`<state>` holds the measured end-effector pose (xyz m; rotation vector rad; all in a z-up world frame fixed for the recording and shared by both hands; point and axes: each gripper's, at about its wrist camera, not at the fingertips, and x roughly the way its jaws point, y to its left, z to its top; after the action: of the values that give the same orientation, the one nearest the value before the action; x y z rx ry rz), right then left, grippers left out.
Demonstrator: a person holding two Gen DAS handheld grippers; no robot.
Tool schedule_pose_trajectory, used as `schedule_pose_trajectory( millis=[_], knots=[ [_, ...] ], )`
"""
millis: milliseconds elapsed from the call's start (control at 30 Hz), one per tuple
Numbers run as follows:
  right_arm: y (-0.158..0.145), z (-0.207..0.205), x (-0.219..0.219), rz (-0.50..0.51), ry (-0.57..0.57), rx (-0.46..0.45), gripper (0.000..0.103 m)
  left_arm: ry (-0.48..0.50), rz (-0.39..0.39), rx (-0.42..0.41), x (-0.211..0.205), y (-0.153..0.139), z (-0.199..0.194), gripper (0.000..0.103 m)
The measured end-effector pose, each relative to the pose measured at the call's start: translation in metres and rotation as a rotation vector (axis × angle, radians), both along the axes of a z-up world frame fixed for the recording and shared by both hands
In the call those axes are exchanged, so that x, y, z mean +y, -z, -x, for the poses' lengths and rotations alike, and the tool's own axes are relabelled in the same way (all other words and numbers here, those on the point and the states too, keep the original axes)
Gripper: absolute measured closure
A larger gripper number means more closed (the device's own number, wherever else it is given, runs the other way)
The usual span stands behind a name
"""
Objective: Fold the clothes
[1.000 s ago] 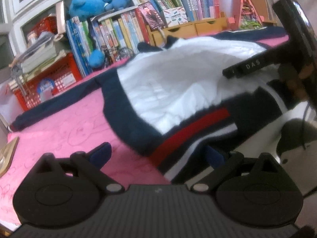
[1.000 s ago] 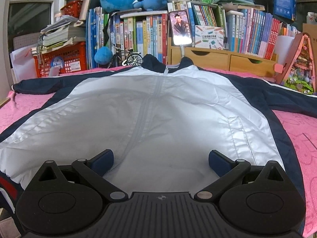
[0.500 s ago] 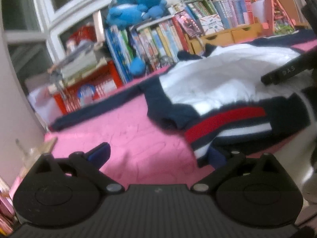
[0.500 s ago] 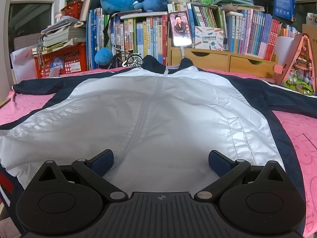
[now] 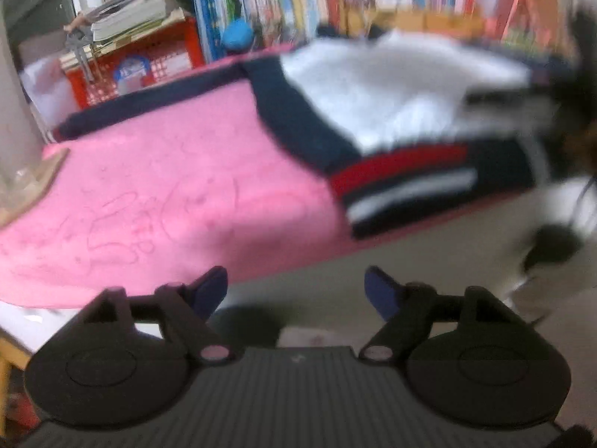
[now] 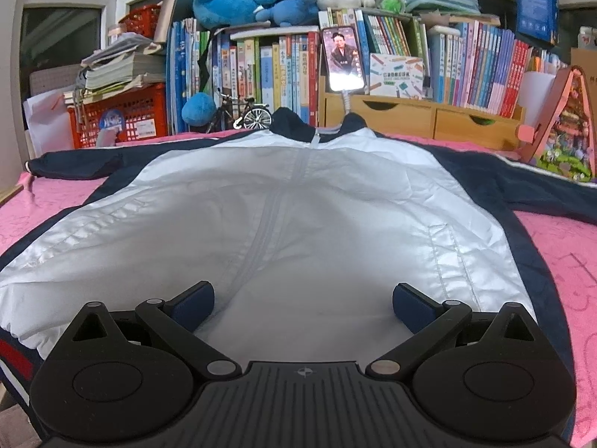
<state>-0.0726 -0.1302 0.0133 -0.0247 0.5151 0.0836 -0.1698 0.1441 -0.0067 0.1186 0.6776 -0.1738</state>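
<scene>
Your left gripper (image 5: 296, 291) has pulled back from the jacket (image 6: 298, 231) during the last second. A second ago its fingers were right at the striped hem (image 5: 406, 179), with one fingertip on the cloth. Now they stand spread and empty over the floor, in front of the edge of the pink cover (image 5: 156, 186), and the left view is blurred, so this gripper is in motion. The hem lies flat again near the front edge of the cover.

Your right gripper (image 6: 303, 300) has not moved. Its fingers are spread, low over the white front of the jacket, and they pinch nothing.

The jacket lies spread out flat on the pink cover, zipper up, collar toward the bookshelf (image 6: 283, 71), with the two dark sleeves (image 6: 74, 162) stretched out to the sides. No fold shows in either view.

In my judgement, the release means the jacket is only laid out, and neither gripper has any hold on it.
</scene>
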Motion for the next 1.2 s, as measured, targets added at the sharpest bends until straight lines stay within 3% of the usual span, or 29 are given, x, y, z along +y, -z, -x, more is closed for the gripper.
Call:
schedule_pose_trajectory(
  millis=[100,167,333,400,500,633,733,1000,1100,1167,1200],
  knots=[
    [-0.006,0.020,0.016,0.045,-0.078,-0.116,0.002,-0.039,0.246,-0.138,0.021,-0.031,-0.003,0.014],
    [-0.010,0.038,0.033,0.066,-0.169,-0.212,0.002,-0.052,0.339,-0.230,0.021,-0.040,-0.016,0.014],
    [0.008,0.061,0.065,0.116,-0.276,-0.298,0.007,-0.079,0.218,-0.412,-0.035,-0.024,-0.055,0.014],
    [0.016,0.066,0.064,0.131,-0.259,-0.324,0.007,-0.067,0.133,-0.407,-0.057,-0.007,-0.068,0.016],
    [0.024,0.064,0.036,0.090,-0.166,-0.317,0.007,-0.068,-0.059,-0.345,-0.074,0.023,-0.074,0.019],
    [0.035,0.062,-0.026,0.063,-0.016,-0.289,0.004,-0.096,-0.015,-0.346,-0.053,0.031,-0.063,0.017],
    [0.036,0.063,-0.073,0.090,0.131,-0.276,0.000,-0.110,-0.039,-0.347,-0.045,0.030,-0.057,0.015],
    [0.039,0.066,-0.134,0.260,0.416,-0.256,0.002,-0.198,-0.118,-0.371,-0.024,0.020,-0.025,0.014],
    [0.037,0.069,-0.146,0.288,0.489,-0.262,0.006,-0.237,-0.039,-0.406,-0.012,0.007,-0.014,0.014],
    [0.028,0.072,-0.137,0.224,0.472,-0.308,0.006,-0.249,0.034,-0.428,-0.005,-0.001,-0.010,0.014],
    [0.025,0.074,-0.130,0.188,0.450,-0.326,0.006,-0.242,0.031,-0.421,-0.007,0.000,-0.012,0.014]
  ],
)
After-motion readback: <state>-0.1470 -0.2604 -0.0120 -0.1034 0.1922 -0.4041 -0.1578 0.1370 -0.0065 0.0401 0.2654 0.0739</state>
